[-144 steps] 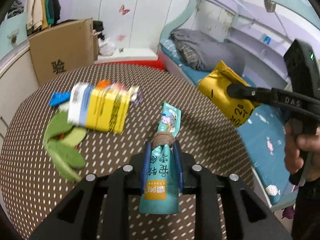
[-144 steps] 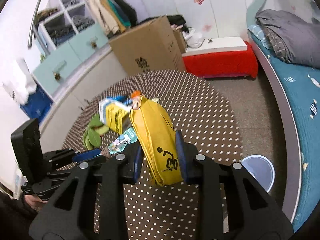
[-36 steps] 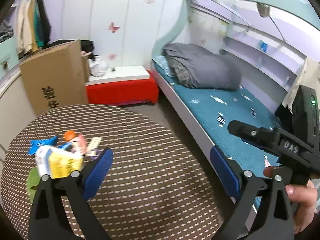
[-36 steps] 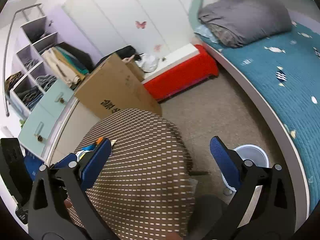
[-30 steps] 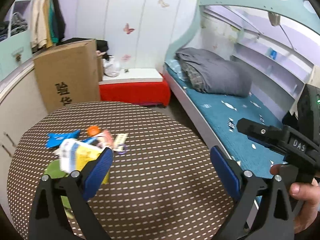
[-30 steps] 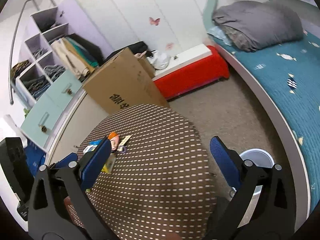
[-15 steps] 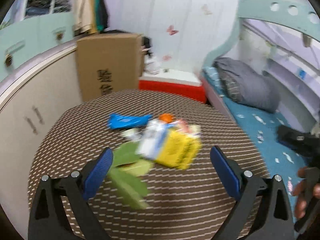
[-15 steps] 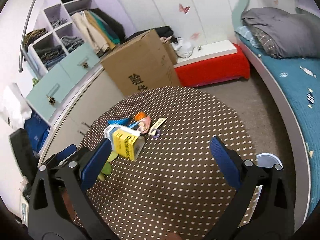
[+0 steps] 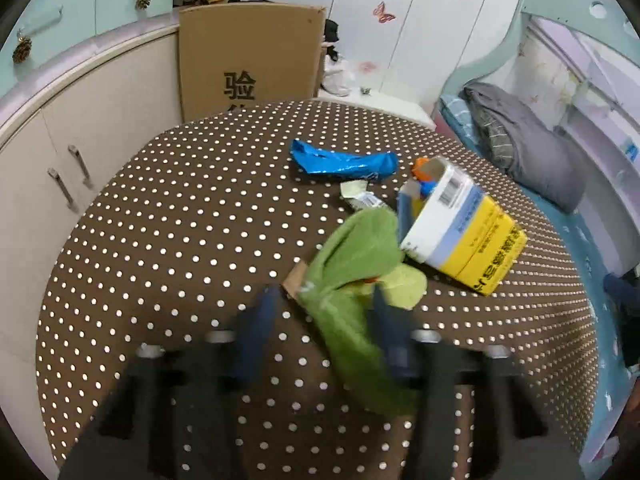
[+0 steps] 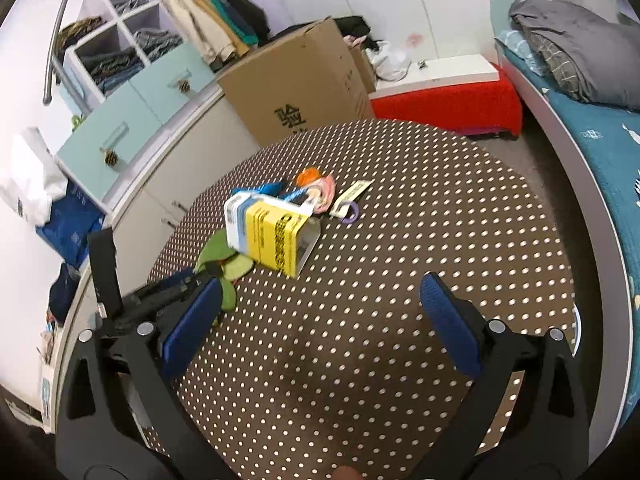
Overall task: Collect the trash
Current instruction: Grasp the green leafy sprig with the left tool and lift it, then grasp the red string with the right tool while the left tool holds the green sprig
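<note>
Trash lies clustered on the dotted brown surface (image 9: 160, 240). A green wrapper (image 9: 352, 280), crumpled and elongated, lies nearest the camera, partly overlapping a yellow, white and blue carton (image 9: 460, 232). The carton lies on its side, its opened end toward the far edge. Beyond it lies a flattened blue wrapper (image 9: 344, 164). An orange piece (image 10: 306, 178), a pink piece (image 10: 324, 196), a paper tag (image 10: 352, 196) and a purple ring (image 10: 349, 213) lie just beside the carton.

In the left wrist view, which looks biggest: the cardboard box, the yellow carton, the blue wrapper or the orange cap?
1. Cardboard box
2. Yellow carton, though it lies nearer the camera
3. Blue wrapper
4. Orange cap, mostly hidden
</note>
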